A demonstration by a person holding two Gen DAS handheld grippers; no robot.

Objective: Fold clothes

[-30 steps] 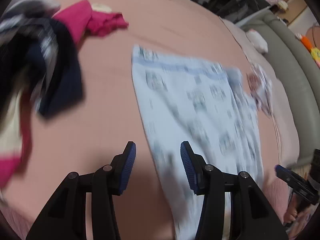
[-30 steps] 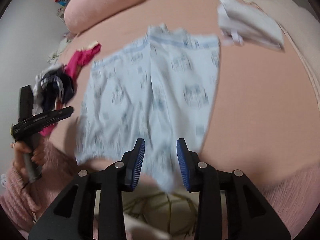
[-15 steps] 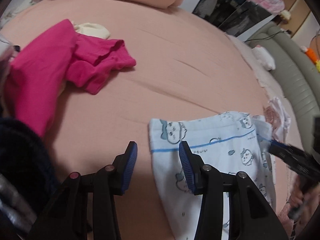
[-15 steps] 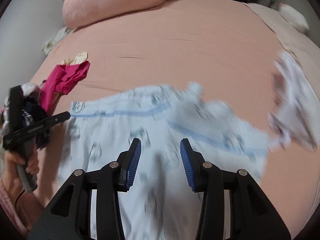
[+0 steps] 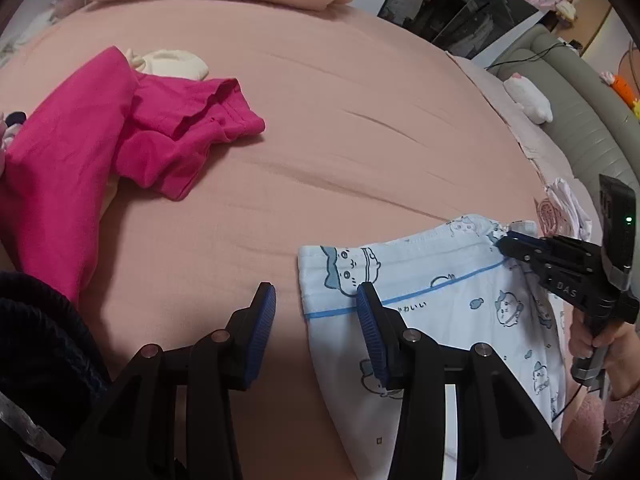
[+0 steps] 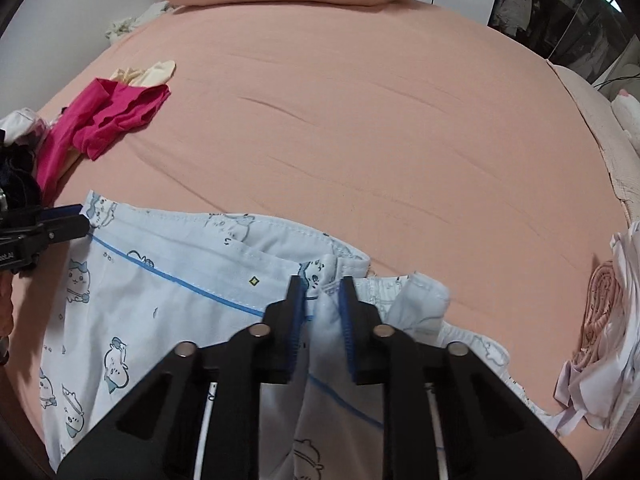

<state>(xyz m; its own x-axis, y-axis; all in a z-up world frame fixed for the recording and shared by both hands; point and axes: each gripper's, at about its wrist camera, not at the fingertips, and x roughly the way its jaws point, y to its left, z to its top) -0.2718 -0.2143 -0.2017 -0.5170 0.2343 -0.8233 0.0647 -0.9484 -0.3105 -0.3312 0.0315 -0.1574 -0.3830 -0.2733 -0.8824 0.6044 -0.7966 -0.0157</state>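
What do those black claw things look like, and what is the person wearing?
Each claw is black plastic with two angled fingers, silver screws at the joints and ribbed blue pads. The right claw, seen from the side, has white letters "DAS", a black box with a small green light behind it, a grey handle and a thin cable hanging down. The person's sleeve is fluffy and pink.

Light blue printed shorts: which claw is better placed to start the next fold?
Probably the right claw: it has just closed onto a bunched waistband corner of the light blue printed shorts. The left claw is open, straddling the opposite corner's edge.
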